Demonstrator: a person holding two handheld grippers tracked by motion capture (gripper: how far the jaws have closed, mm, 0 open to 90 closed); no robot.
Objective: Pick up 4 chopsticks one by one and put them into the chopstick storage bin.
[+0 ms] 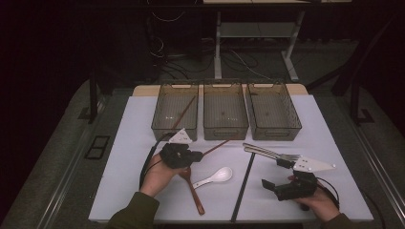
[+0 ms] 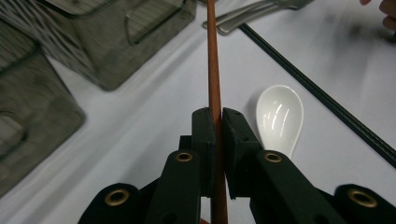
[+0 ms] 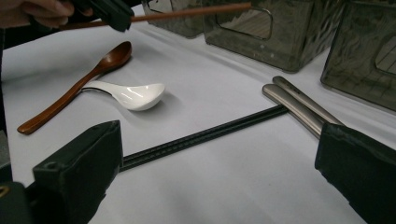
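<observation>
1. Brown chopstick (image 2: pixel 214 70): clamped between the left gripper's (image 2: pixel 218 122) jaws, lifted above the table (image 1: pixel 124 157); tip near the middle bin (image 1: pixel 225 112).
2. Right gripper (image 3: pixel 219 154): jaws wide apart, holding nothing; black chopsticks (image 3: pixel 201 136) lie between them.

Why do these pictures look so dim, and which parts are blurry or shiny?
High view: the room is dark and the white table is the one bright area. Left gripper view: the black jaws are sharp, while the bins and the hand at the top right corner blur; glare streaks the white spoon. Right gripper view: its near jaws are soft, and the metal handles shine.
</observation>
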